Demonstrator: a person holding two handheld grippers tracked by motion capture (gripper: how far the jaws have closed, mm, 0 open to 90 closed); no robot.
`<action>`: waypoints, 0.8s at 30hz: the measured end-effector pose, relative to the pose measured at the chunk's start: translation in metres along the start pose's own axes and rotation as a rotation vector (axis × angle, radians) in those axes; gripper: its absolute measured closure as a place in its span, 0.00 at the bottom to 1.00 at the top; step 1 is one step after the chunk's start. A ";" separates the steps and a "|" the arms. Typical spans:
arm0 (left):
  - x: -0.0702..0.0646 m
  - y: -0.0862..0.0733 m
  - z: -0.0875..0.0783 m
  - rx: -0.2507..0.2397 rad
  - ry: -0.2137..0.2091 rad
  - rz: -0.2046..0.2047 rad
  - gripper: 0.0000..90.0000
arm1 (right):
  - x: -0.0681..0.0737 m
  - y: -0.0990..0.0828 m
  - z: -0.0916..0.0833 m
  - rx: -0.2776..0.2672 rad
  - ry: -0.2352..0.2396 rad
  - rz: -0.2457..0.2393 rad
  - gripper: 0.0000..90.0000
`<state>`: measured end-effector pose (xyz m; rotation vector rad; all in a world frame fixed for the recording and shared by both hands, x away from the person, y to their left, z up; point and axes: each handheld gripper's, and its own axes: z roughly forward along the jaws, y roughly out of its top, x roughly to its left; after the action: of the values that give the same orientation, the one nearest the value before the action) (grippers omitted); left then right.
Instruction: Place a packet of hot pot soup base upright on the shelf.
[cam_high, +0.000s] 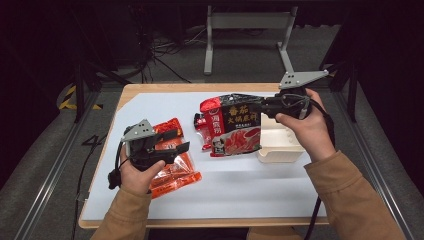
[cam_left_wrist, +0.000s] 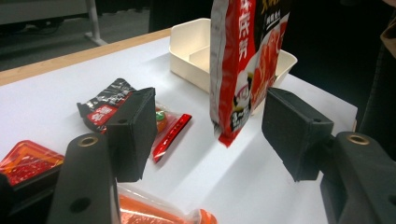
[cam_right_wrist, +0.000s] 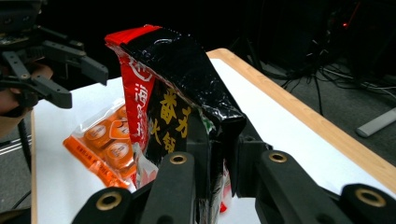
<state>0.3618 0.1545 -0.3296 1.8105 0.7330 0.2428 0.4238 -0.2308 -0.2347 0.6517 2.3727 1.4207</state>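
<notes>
The big red and black pouch (cam_high: 232, 129) was held up over the white table (cam_high: 150, 107), just in front of the cream tray (cam_high: 280, 145), by the right gripper (cam_high: 265, 107). That gripper's jaws were pressed together on the crumpled black top edge of the pouch, as was seen closely in the right gripper view (cam_right_wrist: 187, 107). The left gripper (cam_high: 182, 140) was kept low over the orange sachet pack (cam_high: 172, 170), its jaws spread with nothing between them; no earlier picture was at hand to compare.

The pouch was judged to be light and limp: the foil was creased and folded where it was pinched, and the body hung down loosely, its lower corner near the table in the left gripper view (cam_left_wrist: 243, 70). The glossy film was thought likely to slip, so a grip on a doubled or sealed edge was judged safer than one on the smooth face. A second hold at the lower corner or side seam was considered the natural place for the free gripper. A small torn strip (cam_left_wrist: 105, 105) and a thin red sachet (cam_left_wrist: 170, 135) were left lying near by.
</notes>
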 end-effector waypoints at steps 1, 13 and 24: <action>0.001 0.000 -0.001 0.002 0.003 -0.003 0.40 | -0.003 0.001 -0.001 -0.003 -0.006 0.001 0.89; 0.011 -0.003 -0.007 -0.002 0.029 -0.035 0.38 | -0.025 0.007 -0.010 -0.033 -0.083 -0.004 0.89; 0.020 -0.007 -0.012 -0.010 0.056 -0.064 0.37 | -0.054 0.006 -0.016 -0.069 -0.155 0.007 0.89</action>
<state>0.3689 0.1768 -0.3352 1.7735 0.8269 0.2552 0.4633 -0.2683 -0.2206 0.7256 2.1947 1.3946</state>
